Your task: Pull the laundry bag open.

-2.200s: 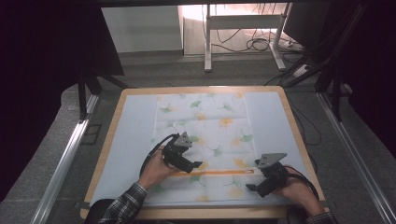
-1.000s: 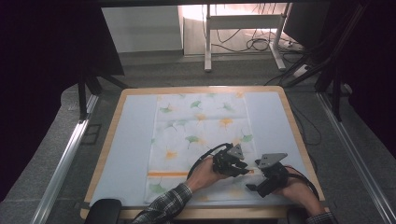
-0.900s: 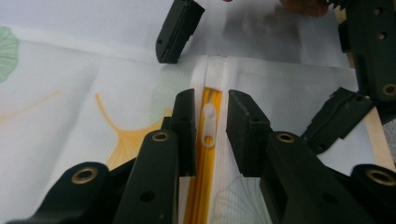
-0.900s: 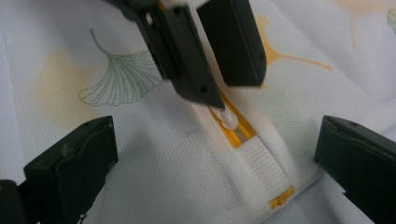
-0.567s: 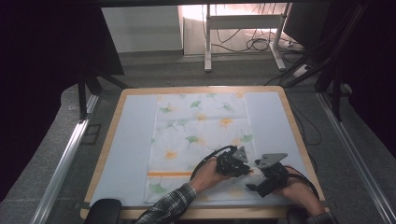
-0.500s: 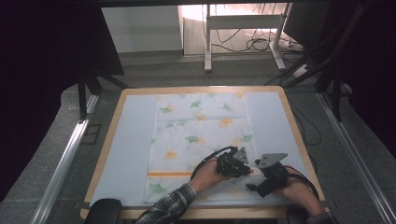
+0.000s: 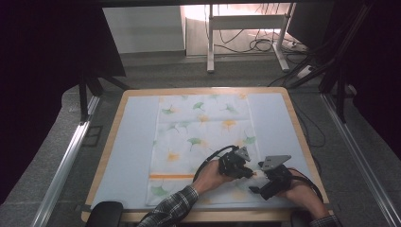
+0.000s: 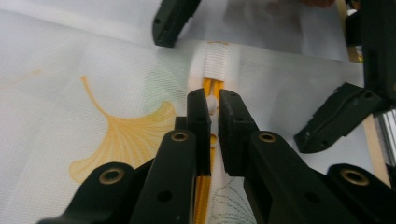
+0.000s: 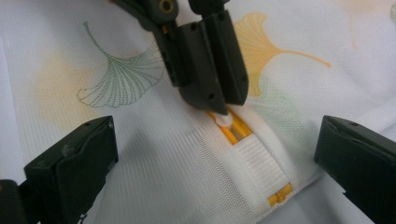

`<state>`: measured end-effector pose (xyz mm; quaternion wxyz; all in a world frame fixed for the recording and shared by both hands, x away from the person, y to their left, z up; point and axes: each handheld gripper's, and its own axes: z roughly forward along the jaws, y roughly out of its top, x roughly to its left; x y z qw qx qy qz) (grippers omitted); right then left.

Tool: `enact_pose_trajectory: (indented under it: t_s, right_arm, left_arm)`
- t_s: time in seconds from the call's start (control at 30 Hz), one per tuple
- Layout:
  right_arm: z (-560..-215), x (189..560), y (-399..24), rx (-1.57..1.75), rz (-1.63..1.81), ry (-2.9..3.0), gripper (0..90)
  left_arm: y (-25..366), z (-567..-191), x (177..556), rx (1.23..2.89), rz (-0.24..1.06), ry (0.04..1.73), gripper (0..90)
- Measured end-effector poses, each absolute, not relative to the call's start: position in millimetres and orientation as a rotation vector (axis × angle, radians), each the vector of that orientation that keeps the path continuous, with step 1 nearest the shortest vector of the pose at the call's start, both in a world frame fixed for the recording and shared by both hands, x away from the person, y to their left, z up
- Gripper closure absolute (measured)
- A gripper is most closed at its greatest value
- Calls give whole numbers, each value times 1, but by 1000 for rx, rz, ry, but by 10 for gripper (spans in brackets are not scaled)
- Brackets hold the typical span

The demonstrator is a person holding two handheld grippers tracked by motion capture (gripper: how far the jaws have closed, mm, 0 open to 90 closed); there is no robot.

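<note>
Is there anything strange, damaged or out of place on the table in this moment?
Nothing stands out. The mesh bag lies flat and straight on the table. The left gripper is closed on the white zipper pull near the end of the orange zipper, and the right gripper is open around that end.

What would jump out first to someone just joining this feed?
Near the table's front right edge, the left gripper is pinched on the small white zipper pull at the end of the orange zipper. The right gripper sits wide open around that end of the ginkgo-print mesh bag.
</note>
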<state>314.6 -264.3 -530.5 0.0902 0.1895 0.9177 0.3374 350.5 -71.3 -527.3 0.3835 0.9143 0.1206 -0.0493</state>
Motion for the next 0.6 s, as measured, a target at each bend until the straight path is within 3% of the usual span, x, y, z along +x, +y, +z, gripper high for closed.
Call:
enact_pose_trajectory:
  t_s: [0.2,0.6]
  right_arm:
    - [-530,315,-264,565,1002,2728,0]
    - [-530,314,-264,574,1005,2724,0]
  left_arm:
    - [-70,-529,350,2324,-124,283,804]
    - [-66,-527,348,2298,21,346,844]
